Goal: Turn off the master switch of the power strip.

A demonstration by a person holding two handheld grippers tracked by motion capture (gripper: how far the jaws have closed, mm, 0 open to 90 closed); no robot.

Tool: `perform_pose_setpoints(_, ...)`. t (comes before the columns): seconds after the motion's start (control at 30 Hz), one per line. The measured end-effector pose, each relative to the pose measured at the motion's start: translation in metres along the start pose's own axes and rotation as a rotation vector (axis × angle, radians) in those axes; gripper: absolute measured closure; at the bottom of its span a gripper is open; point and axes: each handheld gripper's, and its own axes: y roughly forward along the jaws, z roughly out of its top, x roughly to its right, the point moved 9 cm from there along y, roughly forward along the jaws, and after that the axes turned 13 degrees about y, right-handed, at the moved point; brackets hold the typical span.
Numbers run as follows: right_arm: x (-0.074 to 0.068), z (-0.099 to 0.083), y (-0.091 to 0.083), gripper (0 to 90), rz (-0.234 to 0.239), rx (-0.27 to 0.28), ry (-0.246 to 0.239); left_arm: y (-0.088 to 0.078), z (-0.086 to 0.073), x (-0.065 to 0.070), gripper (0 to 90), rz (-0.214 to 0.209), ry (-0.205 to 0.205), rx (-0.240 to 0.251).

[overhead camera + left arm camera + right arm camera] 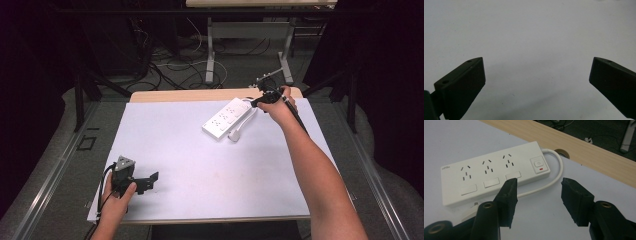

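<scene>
White table; right gripper view reveals power strip's red-lit switch

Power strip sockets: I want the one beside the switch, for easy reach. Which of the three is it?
The socket at the end of the power strip where the cord leaves. It alone borders the switch button with its red mark; the other two lie farther along.

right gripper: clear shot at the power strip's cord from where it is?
Probably yes. The right gripper hangs with jaws open just over the white cord that loops out of the power strip. Only bare white table cover lies between the jaws. The left gripper sits far off at the near edge.
</scene>
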Motion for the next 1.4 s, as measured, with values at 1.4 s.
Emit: perform_pose_setpoints(1.4,-0.002,0.008,0.067,81.5,0.033,0.014,-0.048,-0.03,-0.029,-0.011,0.5,0.065,-0.081,-0.006)
